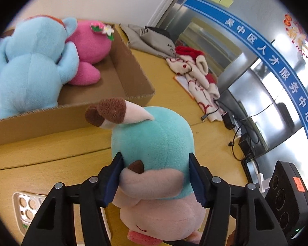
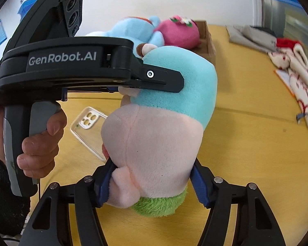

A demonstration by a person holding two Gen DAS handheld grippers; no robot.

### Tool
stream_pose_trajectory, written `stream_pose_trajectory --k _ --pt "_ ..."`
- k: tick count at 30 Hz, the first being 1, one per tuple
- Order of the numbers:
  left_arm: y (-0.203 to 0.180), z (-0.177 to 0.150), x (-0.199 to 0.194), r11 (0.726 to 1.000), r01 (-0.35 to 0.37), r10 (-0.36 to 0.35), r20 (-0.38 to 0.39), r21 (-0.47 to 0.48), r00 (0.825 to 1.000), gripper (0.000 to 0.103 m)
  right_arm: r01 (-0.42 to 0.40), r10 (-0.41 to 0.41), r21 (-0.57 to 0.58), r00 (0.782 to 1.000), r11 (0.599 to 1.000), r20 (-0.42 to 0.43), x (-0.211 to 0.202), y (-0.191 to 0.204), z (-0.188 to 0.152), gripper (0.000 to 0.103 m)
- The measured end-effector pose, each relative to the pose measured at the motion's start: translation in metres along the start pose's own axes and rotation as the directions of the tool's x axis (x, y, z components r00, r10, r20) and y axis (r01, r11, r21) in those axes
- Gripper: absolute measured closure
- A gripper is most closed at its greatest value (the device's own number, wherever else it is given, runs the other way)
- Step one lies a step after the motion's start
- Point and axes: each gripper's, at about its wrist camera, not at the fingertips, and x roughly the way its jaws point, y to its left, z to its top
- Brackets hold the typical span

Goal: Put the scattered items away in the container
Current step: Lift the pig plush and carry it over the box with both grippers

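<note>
While both tongs clamp the teal-and-pink plush [image 1: 152,143], left tongs [image 1: 155,176] at its head, right tongs [image 2: 152,184] lower, the cardboard box [image 1: 129,75] sits just beyond.

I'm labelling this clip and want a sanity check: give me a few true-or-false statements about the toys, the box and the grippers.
1. Both grippers clamp the same teal-and-pink plush toy. True.
2. The brown cardboard box holds nothing. False: a light-blue plush and a magenta plush lie inside.
3. A clear phone case lies on the yellow wooden table. True.
4. The left gripper has bare open jaws. False: they press the toy's sides.
5. The right gripper holds the toy's pink end. True.
</note>
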Motion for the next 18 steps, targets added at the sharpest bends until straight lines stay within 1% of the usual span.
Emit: stream_pose_trajectory --k 1,4,9,14,18 --pt "-0.001 0.003 -0.006 1.000 0.002 -0.002 0.017 -0.001 1.000 0.043 0.002 -0.002 -0.014 1.000 1.000 0.010 -0.005 0.003 -0.002 0.032" --pt "-0.007 0.012 -0.027 1.000 -0.004 0.003 0.076 0.010 0.997 0.043 0.013 -0.010 -0.062 0.999 0.998 0.050 -0.011 0.016 0.019 0.032" --pt "-0.011 0.033 -0.055 1.000 -0.004 0.000 0.163 0.021 0.987 0.043 0.031 -0.017 -0.130 0.994 0.991 0.111 -0.032 0.033 0.046 0.032" --pt "-0.019 0.063 -0.076 0.998 -0.007 -0.007 0.237 0.056 0.972 0.043 0.059 -0.028 -0.182 0.985 0.981 0.169 -0.047 0.044 0.074 0.032" --pt "-0.024 0.084 -0.089 0.997 -0.018 -0.004 0.271 0.077 0.963 0.043 0.077 -0.031 -0.213 0.977 0.974 0.209 -0.058 0.047 0.098 0.032"
